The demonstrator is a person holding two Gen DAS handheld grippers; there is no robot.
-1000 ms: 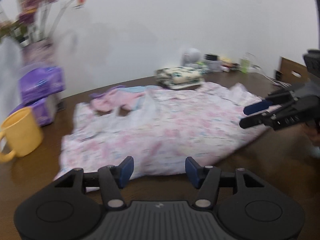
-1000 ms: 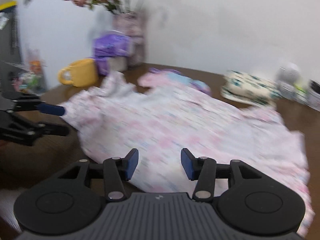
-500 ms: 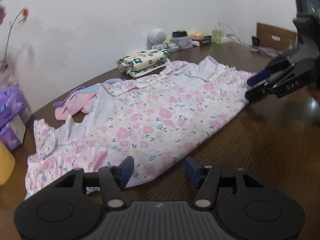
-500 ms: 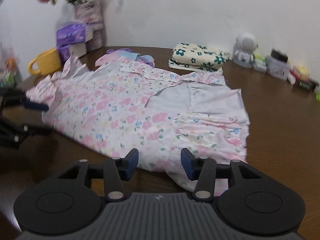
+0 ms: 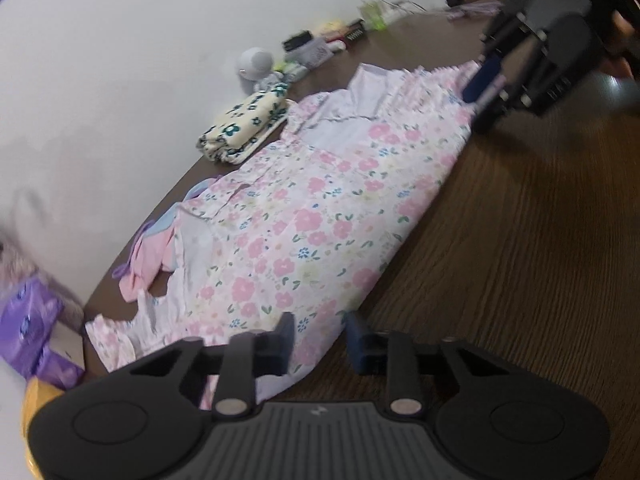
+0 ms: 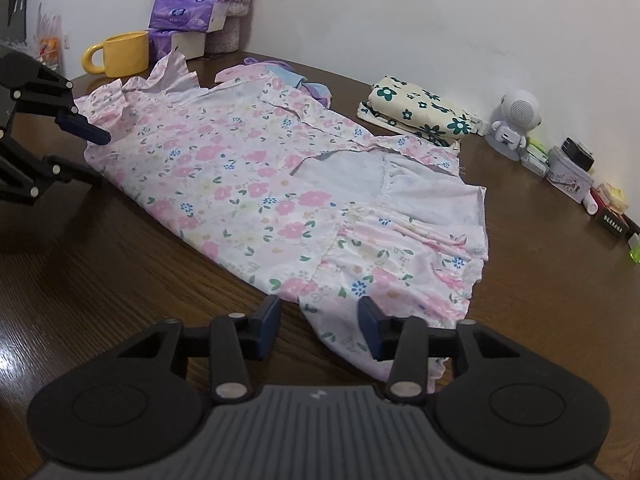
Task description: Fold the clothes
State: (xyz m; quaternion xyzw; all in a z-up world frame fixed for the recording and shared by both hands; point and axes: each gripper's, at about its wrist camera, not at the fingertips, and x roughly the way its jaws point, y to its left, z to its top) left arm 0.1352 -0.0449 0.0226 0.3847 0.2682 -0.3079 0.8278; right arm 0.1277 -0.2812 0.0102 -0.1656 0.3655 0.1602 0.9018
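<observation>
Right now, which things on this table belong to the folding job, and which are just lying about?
In the job: spread pink floral cotton dress; left tongs and right tongs, both closing over its near edge.

Lying about: yellow ceramic mug; purple tissue packs; white round speaker figure.

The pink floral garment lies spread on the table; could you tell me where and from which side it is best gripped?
Grip the pink floral garment at its near edge, one hem corner per gripper, coming low from the table's open side. It lies flat, so only the thin edge offers purchase. The left gripper and right gripper are closing with that edge between their fingers.
</observation>
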